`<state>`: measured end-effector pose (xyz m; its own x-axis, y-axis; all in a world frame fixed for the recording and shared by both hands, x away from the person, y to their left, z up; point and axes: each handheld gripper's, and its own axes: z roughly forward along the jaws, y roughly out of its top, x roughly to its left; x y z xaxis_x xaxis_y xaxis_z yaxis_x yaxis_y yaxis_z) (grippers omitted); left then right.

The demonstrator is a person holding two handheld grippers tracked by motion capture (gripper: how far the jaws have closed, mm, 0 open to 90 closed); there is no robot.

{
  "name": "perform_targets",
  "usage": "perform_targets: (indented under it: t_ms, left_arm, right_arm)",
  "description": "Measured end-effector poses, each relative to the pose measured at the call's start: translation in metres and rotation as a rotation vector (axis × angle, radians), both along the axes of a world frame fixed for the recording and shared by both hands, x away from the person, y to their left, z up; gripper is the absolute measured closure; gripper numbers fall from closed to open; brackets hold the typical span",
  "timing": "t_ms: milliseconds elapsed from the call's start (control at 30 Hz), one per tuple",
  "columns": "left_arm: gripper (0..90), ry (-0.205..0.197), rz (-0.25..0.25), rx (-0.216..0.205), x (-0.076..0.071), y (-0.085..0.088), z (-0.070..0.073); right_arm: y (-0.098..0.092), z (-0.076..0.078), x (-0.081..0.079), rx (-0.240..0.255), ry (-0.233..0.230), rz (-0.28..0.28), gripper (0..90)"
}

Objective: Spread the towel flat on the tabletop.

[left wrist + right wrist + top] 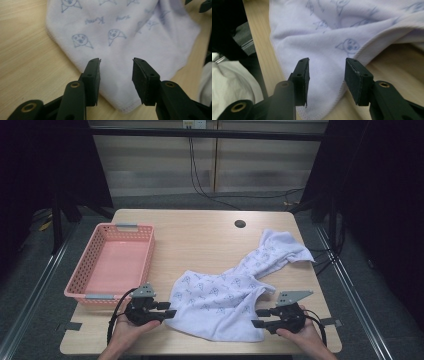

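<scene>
The white printed towel [227, 292] lies rumpled across the table [200, 240], right of the pink basket [112, 262]. Left gripper [171, 309] sits at its near-left corner, jaws spread, cloth between them ungripped. Right gripper [258, 317] faces the near-right corner, likewise spread and pinching nothing.

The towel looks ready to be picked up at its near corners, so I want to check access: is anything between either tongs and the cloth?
Nothing visible. The left tongs and right tongs stand open, each over a near corner of the towel, only bare table around. The pink basket sits off to the left.
</scene>
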<state>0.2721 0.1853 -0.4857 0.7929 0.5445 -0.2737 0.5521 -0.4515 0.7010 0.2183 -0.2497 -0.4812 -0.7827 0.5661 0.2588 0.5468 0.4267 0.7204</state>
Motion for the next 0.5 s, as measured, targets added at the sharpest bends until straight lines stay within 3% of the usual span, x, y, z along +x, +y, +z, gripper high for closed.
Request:
perform_targets:
  t_ms: [100,200,300,333,400,433,467,500]
  left_arm:
    - [55.0,0.001,0.024,0.012,0.003,0.002,-0.003]
    - [54.3,0.007,0.051,-0.006,0.005,0.005,-0.003]
    - [54.3,0.018,0.075,-0.012,0.004,0.01,-0.003]
    - [54.7,0.016,0.074,-0.017,0.004,0.011,-0.003]
    - [60.2,0.012,0.066,-0.036,0.003,0.012,-0.001]
    - [63.3,0.013,0.057,-0.033,0.002,0.011,-0.001]
    - [64.4,0.013,0.057,-0.033,0.002,0.011,-0.001]
    - [65.9,0.02,0.056,-0.016,0.002,0.01,-0.003]
  right_arm:
    - [0.005,-0.009,0.004,-0.024,0.031,0.023,53.2]
    - [0.005,-0.012,0.004,-0.044,0.021,0.038,52.6]
    - [0.003,-0.006,0.0,-0.005,-0.012,0.031,55.7]
    - [0.001,-0.002,-0.001,0.021,-0.04,0.0,56.2]
    - [-0.001,0.002,-0.004,0.045,-0.056,0.01,58.6]
    - [0.003,-0.001,-0.006,0.026,-0.025,0.036,57.7]
    - [0.003,-0.001,-0.006,0.026,-0.025,0.036,57.7]
    - [0.009,-0.008,-0.007,-0.043,-0.011,0.077,54.9]
